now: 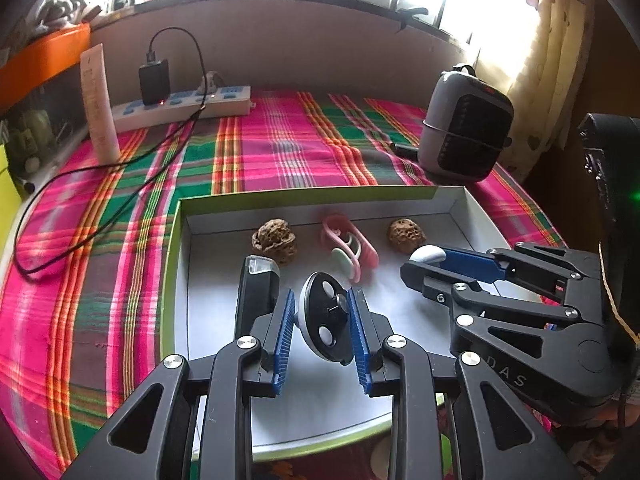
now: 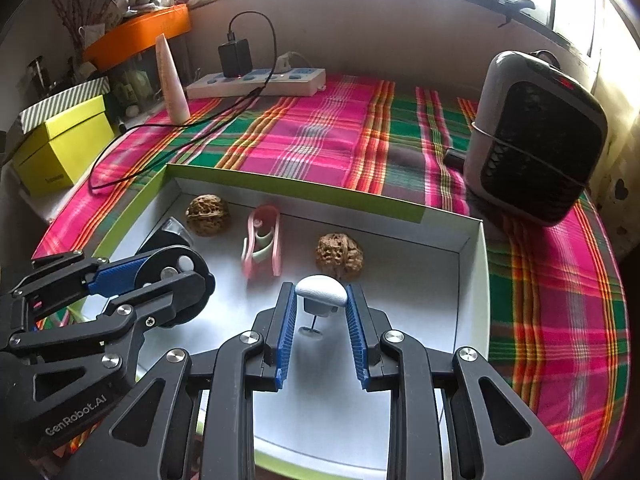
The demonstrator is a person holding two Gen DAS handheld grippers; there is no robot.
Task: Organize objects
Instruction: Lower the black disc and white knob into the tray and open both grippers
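Left wrist view. Left gripper (image 1: pixel 322 316), lower centre of the frame: blue ribbed pads closed on a round black-and-silver disc with pale buttons (image 1: pixel 326 318), held on edge above the floor of a shallow white cardboard tray with a green rim (image 1: pixel 182 280). Just left of the gripper, inside the tray: a black oblong device with a clear cap (image 1: pixel 260 292). Along the tray's far wall, left to right: a wrinkled brown walnut (image 1: pixel 275 240), a pink-and-mint plastic clip (image 1: pixel 349 246), a second brown walnut (image 1: pixel 405 235). Right gripper (image 1: pixel 430 258), centre right: its jaws clamp a small white rounded knob (image 1: pixel 427 254). Pink-and-green plaid cloth (image 1: pixel 280 148) beneath the tray. Upper left: white power strip (image 1: pixel 180 110) with a black charger (image 1: pixel 154 80) plugged in, and a white tube (image 1: pixel 98 104) standing upright. Upper right: grey-and-black fan heater (image 1: pixel 466 128).

Right wrist view. Right gripper (image 2: pixel 321 304), lower centre: pads closed on the white knob (image 2: pixel 321 291), a thin pin with a small flat foot hanging beneath it, over the tray (image 2: pixel 472 280). Left gripper (image 2: pixel 168 270), centre left, clamping the black disc (image 2: pixel 180 264). Walnuts at (image 2: pixel 208 215) and (image 2: pixel 339 255), the clip (image 2: pixel 262 240) between them. Upper left: lime-green box (image 2: pixel 64 148), orange lidded container (image 2: pixel 138 34).
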